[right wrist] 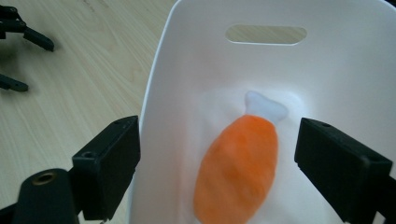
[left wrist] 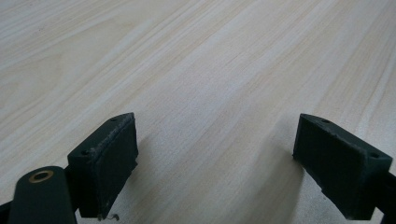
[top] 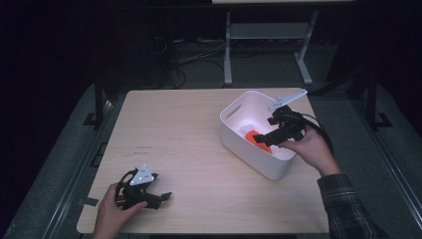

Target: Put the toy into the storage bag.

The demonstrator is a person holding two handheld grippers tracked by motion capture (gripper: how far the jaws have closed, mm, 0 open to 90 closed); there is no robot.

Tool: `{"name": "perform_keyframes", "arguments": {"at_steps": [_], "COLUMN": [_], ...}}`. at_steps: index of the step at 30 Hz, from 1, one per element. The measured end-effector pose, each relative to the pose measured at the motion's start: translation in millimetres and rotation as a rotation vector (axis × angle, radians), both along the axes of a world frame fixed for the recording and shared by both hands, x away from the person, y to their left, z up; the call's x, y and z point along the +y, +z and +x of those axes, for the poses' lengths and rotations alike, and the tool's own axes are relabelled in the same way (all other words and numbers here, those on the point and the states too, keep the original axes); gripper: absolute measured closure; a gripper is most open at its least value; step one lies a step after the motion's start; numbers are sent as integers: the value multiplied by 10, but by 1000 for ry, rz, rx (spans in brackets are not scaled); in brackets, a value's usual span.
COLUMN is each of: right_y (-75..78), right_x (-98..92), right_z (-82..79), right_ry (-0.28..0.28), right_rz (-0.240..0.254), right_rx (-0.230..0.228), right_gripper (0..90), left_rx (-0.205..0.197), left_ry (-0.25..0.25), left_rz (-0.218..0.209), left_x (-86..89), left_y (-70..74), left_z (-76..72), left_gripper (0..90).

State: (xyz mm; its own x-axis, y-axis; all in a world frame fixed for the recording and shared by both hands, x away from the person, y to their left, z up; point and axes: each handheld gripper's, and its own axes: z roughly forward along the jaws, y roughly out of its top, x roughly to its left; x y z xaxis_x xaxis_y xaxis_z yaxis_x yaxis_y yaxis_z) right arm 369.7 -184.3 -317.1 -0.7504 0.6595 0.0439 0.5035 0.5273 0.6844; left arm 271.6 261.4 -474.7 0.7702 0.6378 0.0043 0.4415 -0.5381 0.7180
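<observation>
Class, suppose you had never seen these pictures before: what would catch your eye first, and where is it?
The orange carrot-shaped toy with a pale tip, lying on the floor of the white bin at the table's right, stands out first. The right gripper reaches into that bin, jaws open on either side of the toy. The left gripper rests open on the wooden table near its front left.
</observation>
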Motion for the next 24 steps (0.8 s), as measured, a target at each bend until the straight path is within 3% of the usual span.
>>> {"name": "perform_keyframes", "arguments": {"at_steps": [24], "right_y": [112], "right_x": [102], "right_z": [-253], "right_ry": [59], "right_rz": [38], "right_rx": [-37], "right_gripper": [138], "left_rx": [0], "left_ry": [2], "left_rz": [-3], "left_x": [-2], "left_y": [-1], "left_z": [-1], "left_gripper": [129]}}
